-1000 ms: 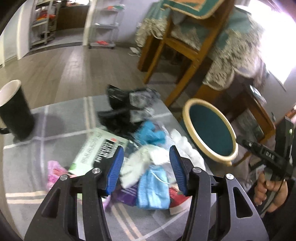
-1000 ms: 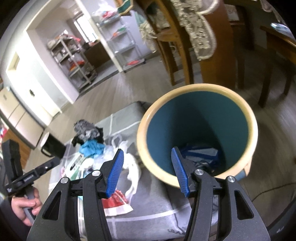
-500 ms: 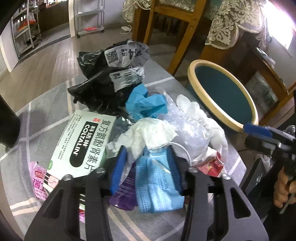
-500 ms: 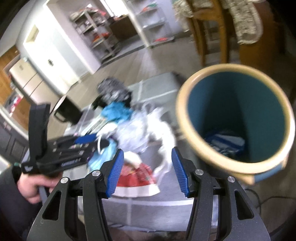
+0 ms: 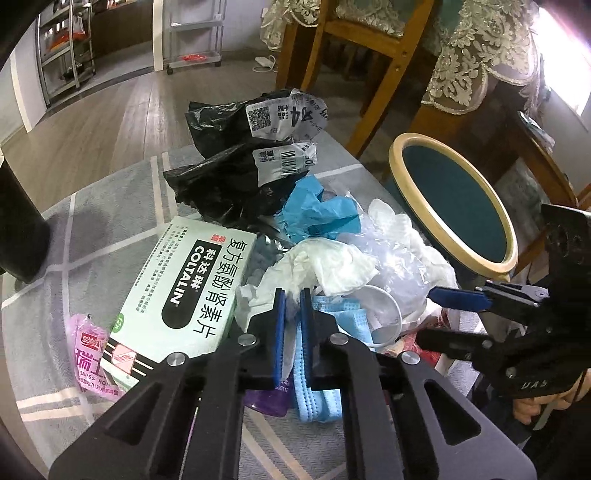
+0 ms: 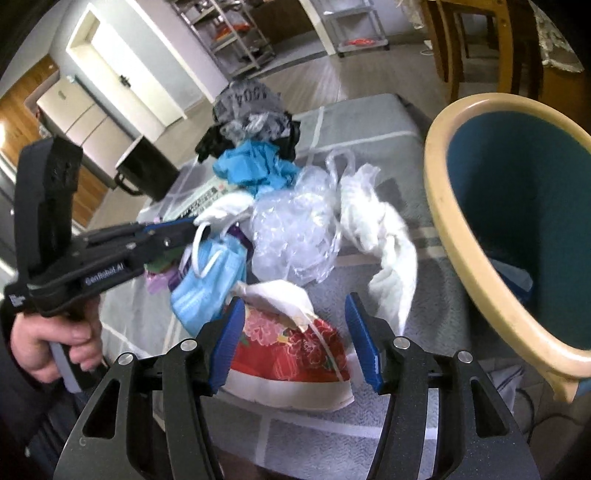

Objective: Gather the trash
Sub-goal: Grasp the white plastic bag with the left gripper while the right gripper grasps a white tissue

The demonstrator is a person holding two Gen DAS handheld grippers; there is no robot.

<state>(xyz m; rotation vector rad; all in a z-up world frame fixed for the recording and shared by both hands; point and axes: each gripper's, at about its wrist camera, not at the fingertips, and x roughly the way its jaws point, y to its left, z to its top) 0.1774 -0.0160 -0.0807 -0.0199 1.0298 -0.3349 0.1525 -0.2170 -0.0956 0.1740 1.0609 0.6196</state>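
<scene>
Now left hand-held gripper (image 5: 291,328) pinching face mask (image 5: 332,325)

A pale wood-plank floor (image 5: 122,107) runs back to light grey walls (image 6: 173,55). Open metal shelving racks on castors (image 5: 194,33) stand against the far side, with another rack (image 5: 62,48) at the left beside a dark wooden cabinet (image 5: 122,26). A bright white doorway (image 6: 122,70) glows in the right wrist view — next to it, cream cupboard doors (image 6: 77,110) and orange-brown wood panelling (image 6: 22,110). Wooden chairs (image 5: 354,48) stand at a dining table draped in a cream lace cloth (image 5: 476,62). Strong daylight pours from a window (image 5: 565,62) at the right — washed out.
</scene>
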